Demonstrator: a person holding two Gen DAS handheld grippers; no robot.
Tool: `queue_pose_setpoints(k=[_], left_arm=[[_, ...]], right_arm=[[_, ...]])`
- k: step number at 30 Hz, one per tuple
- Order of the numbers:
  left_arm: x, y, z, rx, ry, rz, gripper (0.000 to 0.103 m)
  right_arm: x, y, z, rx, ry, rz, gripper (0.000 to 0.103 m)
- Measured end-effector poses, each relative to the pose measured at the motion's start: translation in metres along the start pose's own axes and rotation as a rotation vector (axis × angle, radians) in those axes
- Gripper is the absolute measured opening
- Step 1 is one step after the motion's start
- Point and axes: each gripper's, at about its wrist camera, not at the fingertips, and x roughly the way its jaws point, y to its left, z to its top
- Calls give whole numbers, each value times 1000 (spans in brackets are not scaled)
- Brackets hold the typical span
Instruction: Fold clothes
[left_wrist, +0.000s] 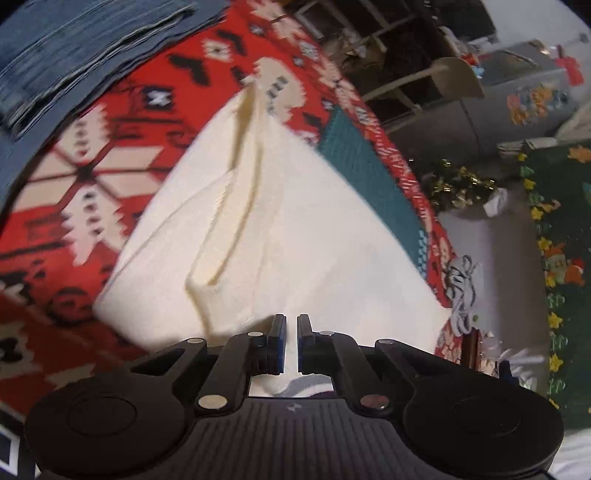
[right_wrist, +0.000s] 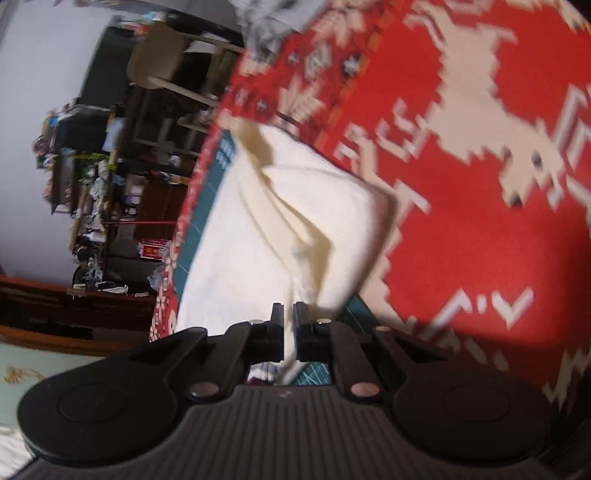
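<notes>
Left wrist view first: the left gripper (left_wrist: 291, 326) has its two fingers pinched down to a thin slit with white fabric sitting right in it, so it's clamped on the near edge of the white garment (left_wrist: 295, 236). That garment spreads away from the fingers across a red patterned blanket (left_wrist: 122, 147), with a raised crease running up its middle toward a far corner. A strip of teal mat (left_wrist: 354, 155) peeks out along the garment's right side. Folded blue jeans (left_wrist: 74, 55) sit on the blanket at the upper left, well apart from the white piece. Everything's pretty motion-blurred.

Right wrist view: the right gripper (right_wrist: 289, 317) is in the same state, fingers nearly together with the white garment (right_wrist: 258, 236) caught between them. The cloth bunches into soft folds just ahead of the tips and lies over the teal mat (right_wrist: 218, 184), with the red patterned blanket (right_wrist: 461, 229) off to the right. Cluttered shelves (right_wrist: 122, 177) fill the background on the left.
</notes>
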Motion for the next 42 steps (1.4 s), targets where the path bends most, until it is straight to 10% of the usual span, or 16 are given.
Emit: queue_pose_setpoints(k=[29, 42], left_arm=[[-4, 11, -24, -70, 36, -24, 6], [-34, 46, -7, -262, -128, 7, 6]], right_arm=[[33, 13, -9, -87, 89, 38, 8], [10, -8, 11, 70, -175, 15, 8]])
